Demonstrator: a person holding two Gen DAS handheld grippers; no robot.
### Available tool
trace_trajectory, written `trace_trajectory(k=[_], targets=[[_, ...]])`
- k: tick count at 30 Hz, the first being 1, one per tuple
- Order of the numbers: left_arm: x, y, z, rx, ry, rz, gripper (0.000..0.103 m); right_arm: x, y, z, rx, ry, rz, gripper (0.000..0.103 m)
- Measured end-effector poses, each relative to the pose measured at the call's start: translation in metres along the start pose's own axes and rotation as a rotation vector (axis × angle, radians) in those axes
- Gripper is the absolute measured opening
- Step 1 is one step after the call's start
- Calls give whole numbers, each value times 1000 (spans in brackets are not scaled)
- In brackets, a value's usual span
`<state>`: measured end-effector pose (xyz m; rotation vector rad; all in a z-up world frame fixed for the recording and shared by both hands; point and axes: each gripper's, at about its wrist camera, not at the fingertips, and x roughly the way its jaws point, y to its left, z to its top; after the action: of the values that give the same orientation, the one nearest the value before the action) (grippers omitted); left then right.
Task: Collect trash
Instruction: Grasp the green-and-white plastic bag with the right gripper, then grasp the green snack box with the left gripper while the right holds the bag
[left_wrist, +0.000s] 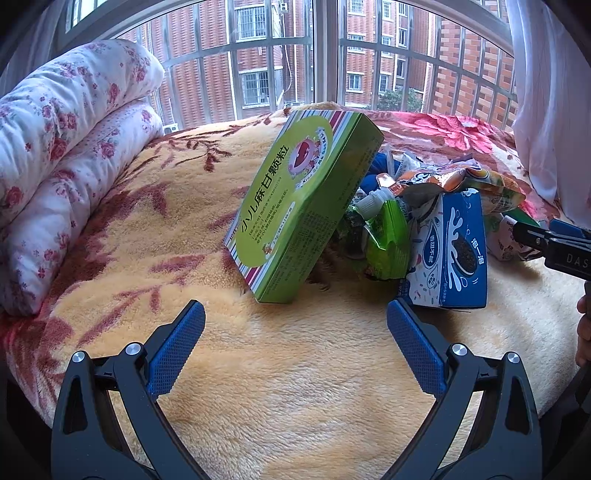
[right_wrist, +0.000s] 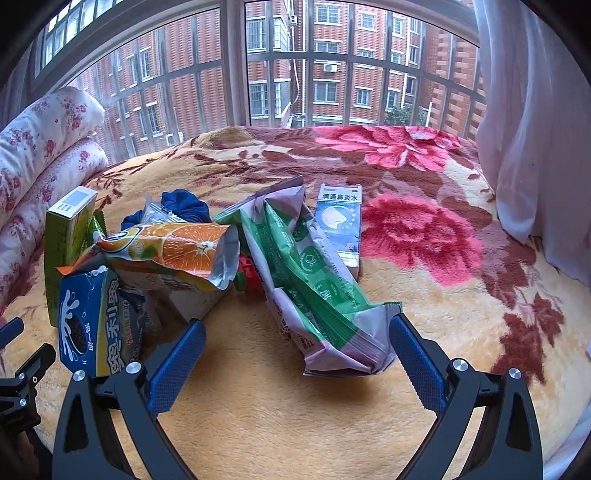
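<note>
The blanket (right_wrist: 461, 317) with its red flowers covers the whole bed, and a rolled floral quilt (left_wrist: 55, 177) lies along its left edge below the window (right_wrist: 236, 62). On the blanket the trash sits gathered in one loose pile; no bin or bag for it shows in either view, so I judge the collecting is barely begun or only at the heaping stage, with every piece still to be picked up.

Biggest in the pile is the green medicine box (left_wrist: 299, 206), tilted up on one corner and leaning against the heap. Next comes the long green and lilac wrapper (right_wrist: 317, 295), its near end lying between the fingers of the right gripper (right_wrist: 297, 354), whose jaws stand wide apart and hold nothing. The blue cookie box (left_wrist: 458, 254) stands just beside an orange-print pouch (right_wrist: 177, 254), and a slim blue nasal-spray box (right_wrist: 341, 225) lies flat behind the wrapper.

The left gripper (left_wrist: 295, 339) is likewise spread open and empty, low over bare blanket, just short of the green box
</note>
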<state>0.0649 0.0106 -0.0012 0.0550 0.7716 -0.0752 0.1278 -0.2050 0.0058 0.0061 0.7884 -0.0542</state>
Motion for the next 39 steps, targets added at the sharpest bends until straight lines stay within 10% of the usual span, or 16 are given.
trace_trajectory(k=[19,39], targets=[[9,13,-2,-39,7,-43,96,78,-8,29,-142,148,99,97],[0,10,-4,-25,-2,-63,96,21,-22,20,-131,116,188,48]])
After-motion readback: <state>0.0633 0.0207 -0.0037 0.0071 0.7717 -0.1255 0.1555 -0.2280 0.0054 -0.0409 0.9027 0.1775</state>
